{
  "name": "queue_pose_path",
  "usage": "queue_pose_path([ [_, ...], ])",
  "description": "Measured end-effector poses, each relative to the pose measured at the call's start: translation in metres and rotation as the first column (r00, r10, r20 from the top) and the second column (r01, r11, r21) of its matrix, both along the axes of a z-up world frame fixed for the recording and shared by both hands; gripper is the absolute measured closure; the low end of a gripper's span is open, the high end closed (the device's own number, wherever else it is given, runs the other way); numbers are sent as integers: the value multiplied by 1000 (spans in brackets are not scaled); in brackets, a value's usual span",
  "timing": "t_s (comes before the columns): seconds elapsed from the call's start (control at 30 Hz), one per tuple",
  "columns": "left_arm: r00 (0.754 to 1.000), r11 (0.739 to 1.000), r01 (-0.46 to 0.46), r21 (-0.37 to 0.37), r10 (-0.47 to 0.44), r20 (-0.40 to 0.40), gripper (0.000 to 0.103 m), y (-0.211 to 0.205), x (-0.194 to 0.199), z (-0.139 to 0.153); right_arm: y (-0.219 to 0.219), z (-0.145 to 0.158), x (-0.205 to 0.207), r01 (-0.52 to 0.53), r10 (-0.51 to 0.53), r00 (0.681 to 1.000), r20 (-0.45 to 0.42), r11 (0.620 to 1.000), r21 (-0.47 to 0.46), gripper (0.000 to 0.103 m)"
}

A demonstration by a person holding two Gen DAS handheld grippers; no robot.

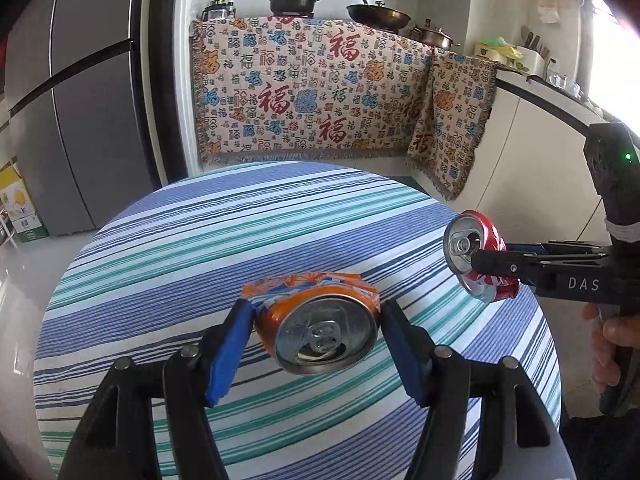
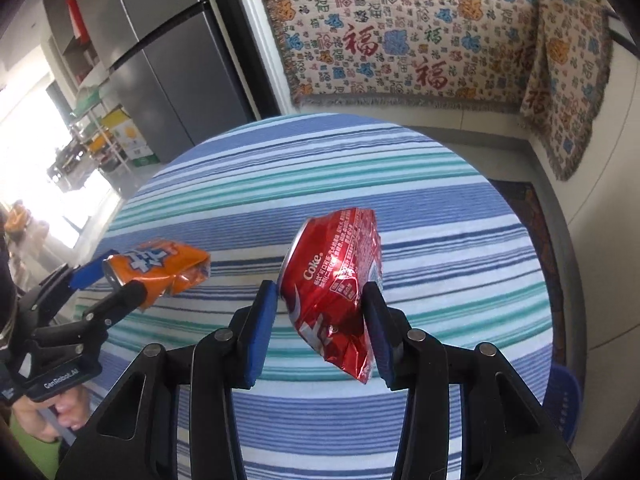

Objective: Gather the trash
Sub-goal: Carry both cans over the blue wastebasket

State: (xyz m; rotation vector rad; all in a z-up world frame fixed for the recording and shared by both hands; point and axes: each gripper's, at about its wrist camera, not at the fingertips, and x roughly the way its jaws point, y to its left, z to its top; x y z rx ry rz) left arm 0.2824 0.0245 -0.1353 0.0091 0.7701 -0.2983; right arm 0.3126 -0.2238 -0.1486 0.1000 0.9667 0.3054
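A crushed orange soda can (image 1: 320,320) hangs above the striped round table (image 1: 240,220), its top facing the left wrist camera; my left gripper (image 1: 316,344) is shut on it, blue pads pressed to both sides. A crushed red Coke can (image 2: 336,284) is lifted off the table too, clamped between the blue pads of my right gripper (image 2: 320,328). In the left wrist view the red can (image 1: 476,252) and right gripper (image 1: 496,264) hover at the table's right edge. In the right wrist view the orange can (image 2: 160,268) and left gripper (image 2: 116,280) are at the left.
A patterned cloth (image 1: 312,88) drapes the kitchen counter behind the table, with pots (image 1: 294,0) on top. A grey fridge (image 1: 80,100) stands at the left with cartons (image 1: 18,204) on the floor. A blue bin (image 2: 564,404) sits by the table's right side. A hand (image 1: 612,344) holds the right gripper.
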Motion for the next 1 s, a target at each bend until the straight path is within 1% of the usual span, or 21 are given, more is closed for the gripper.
queue_pose_path([
  [0.1, 1000, 1000, 25, 4, -25, -7, 36, -21, -4, 1, -15, 2, -11, 20, -20, 1000, -7, 999, 25, 58],
  [0.27, 997, 997, 79, 6, -79, -9, 36, -61, -15, 5, -41, 10, -32, 48, -48, 999, 11, 999, 27, 58],
  [0.5, 982, 982, 191, 0, -191, 0, 36, -132, -30, 13, -103, 17, -63, 133, -134, 991, 18, 990, 55, 58],
  [0.6, 968, 968, 249, -8, -249, 0, 36, -170, -37, 16, -137, 19, -80, 183, -185, 983, 16, 981, 63, 58],
  [0.77, 935, 935, 355, -18, -356, -7, 36, -240, -51, 14, -202, 17, -115, 287, -287, 958, 3, 956, 59, 58],
  [0.9, 904, 904, 426, -19, -427, -35, 36, -297, -61, 2, -258, 1, -140, 380, -378, 925, -38, 923, 63, 58],
  [1.0, 880, 883, 468, -26, -468, -79, 36, -341, -64, -17, -294, -16, -153, 436, -430, 899, -83, 896, 80, 58],
])
